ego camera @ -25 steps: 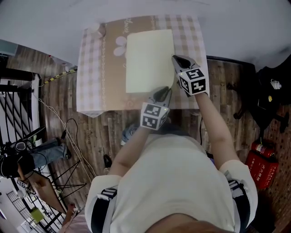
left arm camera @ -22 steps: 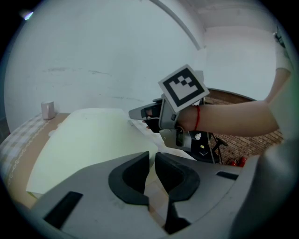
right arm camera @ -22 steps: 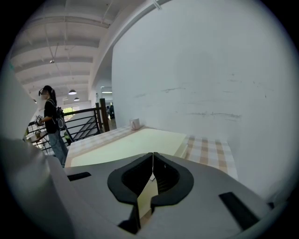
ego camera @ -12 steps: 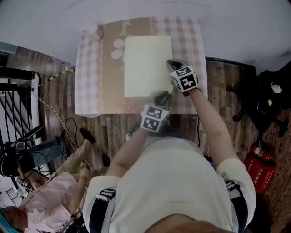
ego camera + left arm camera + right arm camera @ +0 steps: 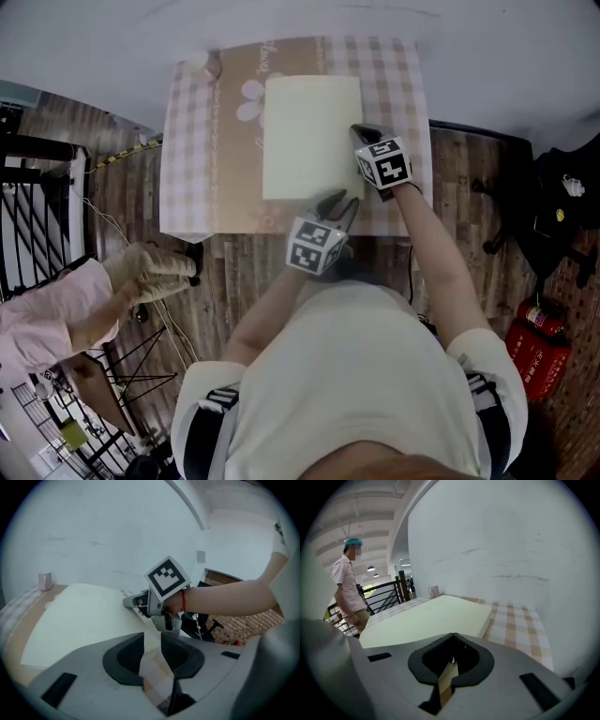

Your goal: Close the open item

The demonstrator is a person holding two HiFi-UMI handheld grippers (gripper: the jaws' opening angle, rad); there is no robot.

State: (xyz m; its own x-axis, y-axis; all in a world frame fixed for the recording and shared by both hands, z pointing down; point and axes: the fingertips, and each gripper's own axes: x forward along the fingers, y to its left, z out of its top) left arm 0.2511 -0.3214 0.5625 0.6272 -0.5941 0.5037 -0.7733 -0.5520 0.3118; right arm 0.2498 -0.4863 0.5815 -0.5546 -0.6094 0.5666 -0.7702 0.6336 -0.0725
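Observation:
A large pale cream flat item (image 5: 311,136) lies shut on the checked tablecloth (image 5: 192,141). My left gripper (image 5: 339,202) hovers by the item's near right corner; its jaws have just been opening and stand apart with nothing between them. In the left gripper view the jaws (image 5: 152,637) frame only tablecloth, with the cream item (image 5: 79,616) to their left. My right gripper (image 5: 359,132) rests at the item's right edge, shut and holding nothing. The right gripper view shows its tips (image 5: 452,637) meeting, with the cream item (image 5: 431,618) ahead.
A small cup (image 5: 199,64) stands at the table's far left corner. A wall runs behind the table. A person (image 5: 56,309) moves on the floor at the left, near a black railing (image 5: 28,197). A red extinguisher (image 5: 539,342) sits at the right.
The left gripper's jaws have parted. The right gripper has sunk to the item's right edge. A person has walked in at the left.

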